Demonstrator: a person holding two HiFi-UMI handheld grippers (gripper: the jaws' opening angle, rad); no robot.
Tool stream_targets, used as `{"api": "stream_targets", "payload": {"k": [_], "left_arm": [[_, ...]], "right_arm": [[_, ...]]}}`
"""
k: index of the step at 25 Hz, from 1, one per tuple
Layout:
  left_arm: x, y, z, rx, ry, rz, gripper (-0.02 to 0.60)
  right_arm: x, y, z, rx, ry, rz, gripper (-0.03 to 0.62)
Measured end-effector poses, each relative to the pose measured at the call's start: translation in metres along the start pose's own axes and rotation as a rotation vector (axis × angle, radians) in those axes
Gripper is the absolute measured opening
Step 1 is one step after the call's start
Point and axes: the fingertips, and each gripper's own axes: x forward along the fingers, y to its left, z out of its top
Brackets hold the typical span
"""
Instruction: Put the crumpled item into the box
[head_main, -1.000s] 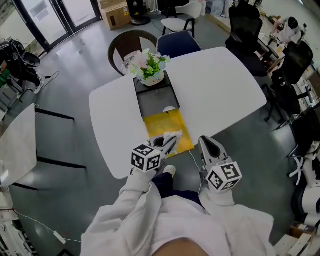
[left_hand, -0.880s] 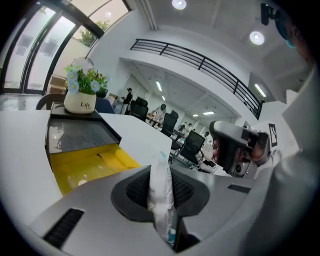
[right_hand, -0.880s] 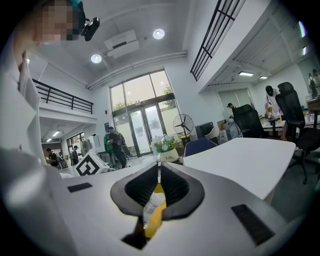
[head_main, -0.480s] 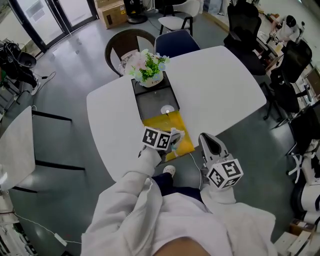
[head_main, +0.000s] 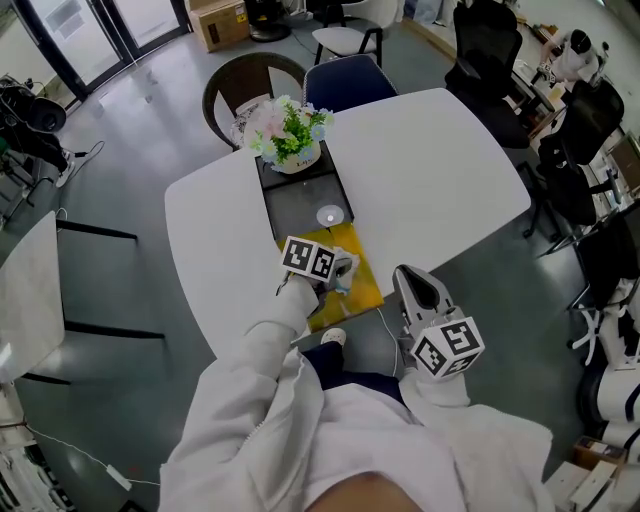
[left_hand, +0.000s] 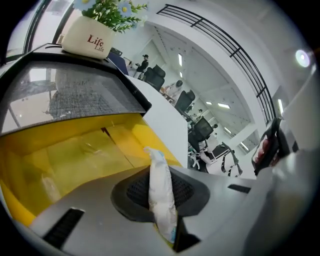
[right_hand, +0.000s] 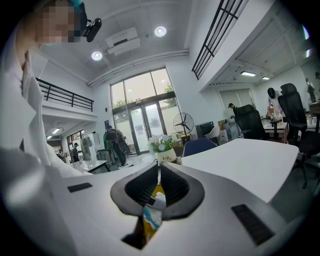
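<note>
over the open yellow plastic box (left_hand: 75, 155), the left gripper (left_hand: 160, 186) is pinching the crumpled white wrapper (left_hand: 161, 192) upright between its narrow jaws, while beside it the right gripper (head_main: 403, 275) is hanging with jaws closed together.

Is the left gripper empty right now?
No, the left gripper pinches a crumpled white item between its jaws, over the yellow box.
</note>
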Motion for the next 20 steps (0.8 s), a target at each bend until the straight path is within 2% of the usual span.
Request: {"api": "stream_targets", "payload": {"k": [3, 6, 15, 20], "left_arm": [[0.002, 0.01, -0.002, 0.061, 0.024, 0.061, 0.055], [0.005, 0.013, 0.0, 0.12, 0.039, 0.091, 0.055], [0.009, 0.016, 0.001, 0.418, 0.088, 0.242, 0.072], [0.007, 0.015, 0.005, 0.516, 0.08, 0.308, 0.086]], "right_arm": [[0.002, -0.002, 0.001, -0.001, 0.001, 0.0, 0.04], [0.004, -0.005, 0.0, 0.003, 0.002, -0.003, 0.04], [0.007, -0.007, -0.005, 0.015, 0.011, -0.001, 0.038], [0.003, -0.008, -0.002, 0.017, 0.006, -0.004, 0.039]]}}
